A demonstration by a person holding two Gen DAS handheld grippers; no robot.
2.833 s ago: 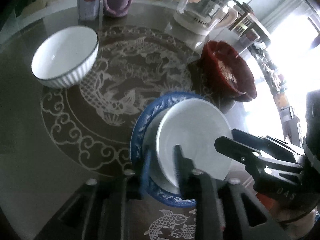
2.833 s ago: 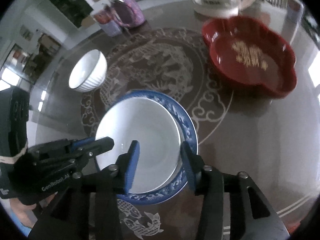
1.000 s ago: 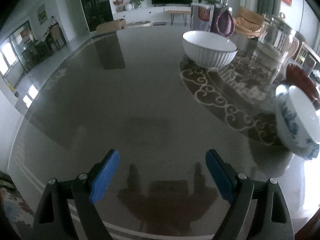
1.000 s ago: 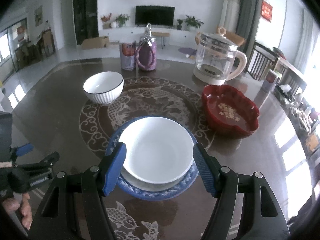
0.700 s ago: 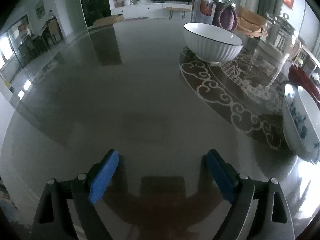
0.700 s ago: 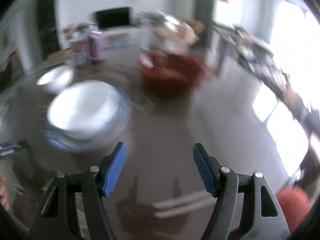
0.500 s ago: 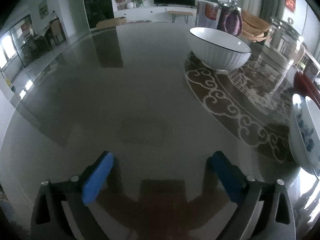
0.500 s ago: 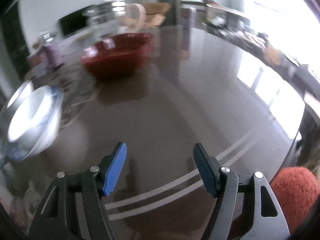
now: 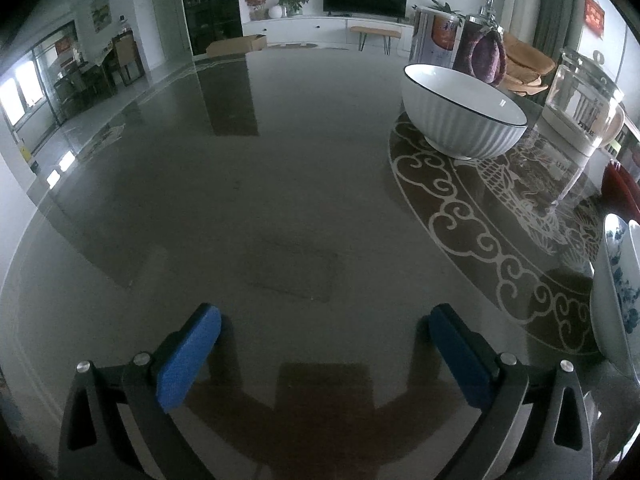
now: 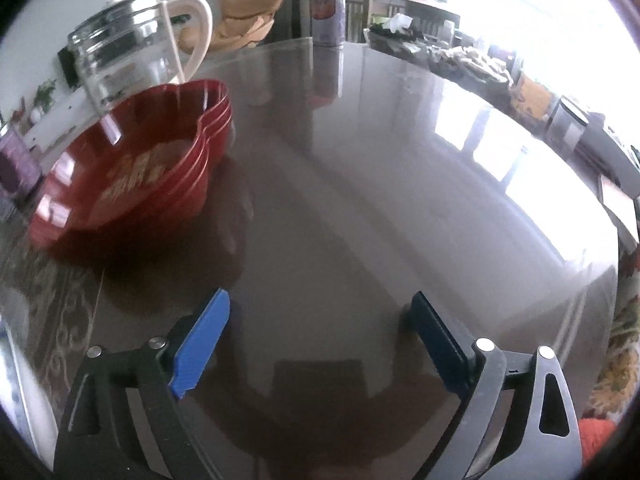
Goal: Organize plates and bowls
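Observation:
In the left wrist view a white ribbed bowl [image 9: 464, 114] stands on the table's patterned centre at the upper right. The blue-patterned plate with the white dish on it [image 9: 618, 296] shows edge-on at the right border. My left gripper [image 9: 320, 320] is open and empty, low over the bare glass table, well left of both. In the right wrist view my right gripper [image 10: 320, 304] is open and empty over the glossy table. A red lobed bowl [image 10: 132, 168] sits to its upper left. The plate stack's rim [image 10: 16, 368] barely shows at the left edge.
A glass kettle with a cream handle [image 10: 132, 44] stands behind the red bowl; it also shows in the left wrist view [image 9: 584, 100]. A printed canister [image 9: 434, 38] and a purple jar [image 9: 486, 54] stand behind the white bowl. A can [image 10: 328, 18] is at the far edge.
Both grippers let go of the plate stack, opened and drew back. The left one turned left toward the bare table, the right one swung right past the red bowl.

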